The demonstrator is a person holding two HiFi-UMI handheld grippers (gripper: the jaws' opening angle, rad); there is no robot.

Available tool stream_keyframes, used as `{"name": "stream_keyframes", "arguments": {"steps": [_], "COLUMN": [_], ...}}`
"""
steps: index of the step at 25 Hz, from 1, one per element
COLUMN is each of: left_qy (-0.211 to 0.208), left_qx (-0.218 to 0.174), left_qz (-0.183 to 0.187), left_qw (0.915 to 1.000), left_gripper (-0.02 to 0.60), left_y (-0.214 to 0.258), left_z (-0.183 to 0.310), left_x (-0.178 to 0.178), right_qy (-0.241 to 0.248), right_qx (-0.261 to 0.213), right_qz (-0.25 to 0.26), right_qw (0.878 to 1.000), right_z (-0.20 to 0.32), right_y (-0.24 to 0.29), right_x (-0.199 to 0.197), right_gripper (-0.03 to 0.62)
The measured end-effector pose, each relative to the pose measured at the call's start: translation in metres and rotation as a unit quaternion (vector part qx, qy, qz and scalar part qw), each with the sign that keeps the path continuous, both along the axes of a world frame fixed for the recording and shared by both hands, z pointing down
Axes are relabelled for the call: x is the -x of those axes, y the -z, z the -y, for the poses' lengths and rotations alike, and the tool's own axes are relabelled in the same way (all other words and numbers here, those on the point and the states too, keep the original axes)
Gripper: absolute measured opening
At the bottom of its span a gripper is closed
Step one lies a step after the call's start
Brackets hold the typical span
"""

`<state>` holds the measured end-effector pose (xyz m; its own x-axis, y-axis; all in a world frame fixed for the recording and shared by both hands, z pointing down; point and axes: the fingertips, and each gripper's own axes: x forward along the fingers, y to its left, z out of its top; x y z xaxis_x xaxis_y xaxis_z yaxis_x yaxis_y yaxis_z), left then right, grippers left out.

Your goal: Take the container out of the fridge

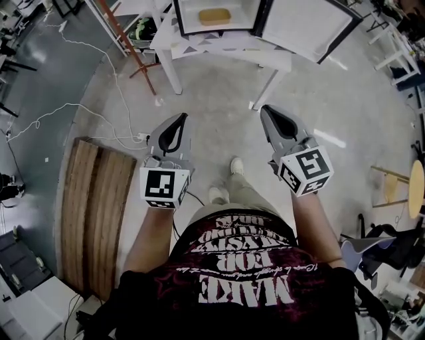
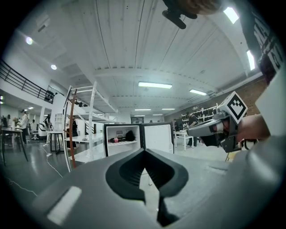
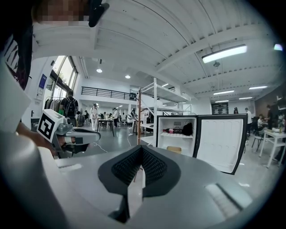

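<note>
The left gripper (image 1: 180, 118) and the right gripper (image 1: 265, 109) were held out side by side, each with jaws pressed together on nothing, well apart from the open fridge (image 3: 176, 141) on the white worktop (image 1: 265, 60), in whose lower part the tan container (image 1: 214, 16) was seen

The person's shirt (image 1: 247, 292) reads "MAKE" upside down; other print is unreadable
</note>
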<state>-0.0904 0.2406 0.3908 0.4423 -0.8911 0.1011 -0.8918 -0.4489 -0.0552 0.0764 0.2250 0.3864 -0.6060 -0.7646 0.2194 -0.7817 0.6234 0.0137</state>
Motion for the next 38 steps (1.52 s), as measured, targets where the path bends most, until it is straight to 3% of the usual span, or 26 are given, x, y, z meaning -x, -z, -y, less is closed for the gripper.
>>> {"name": "stream_keyframes", "arguments": {"steps": [24, 38], "left_qy": [-0.007, -0.003], "left_qx": [0.012, 0.017], "left_qz": [0.018, 0.014], "left_qw": [0.9997, 0.9997], "left_gripper": [0.000, 0.000], "left_y": [-0.004, -0.006], "left_z": [0.047, 0.083], "left_x": [-0.057, -0.059], "right_qy": [0.038, 0.039], "right_qx": [0.013, 0.019], "right_qz": [0.025, 0.024], "right_qw": [0.999, 0.999], "right_z": [0.044, 0.086], "right_y": [-0.009, -0.010], "right_x": [-0.029, -0.033], "right_gripper": [0.014, 0.014]}}
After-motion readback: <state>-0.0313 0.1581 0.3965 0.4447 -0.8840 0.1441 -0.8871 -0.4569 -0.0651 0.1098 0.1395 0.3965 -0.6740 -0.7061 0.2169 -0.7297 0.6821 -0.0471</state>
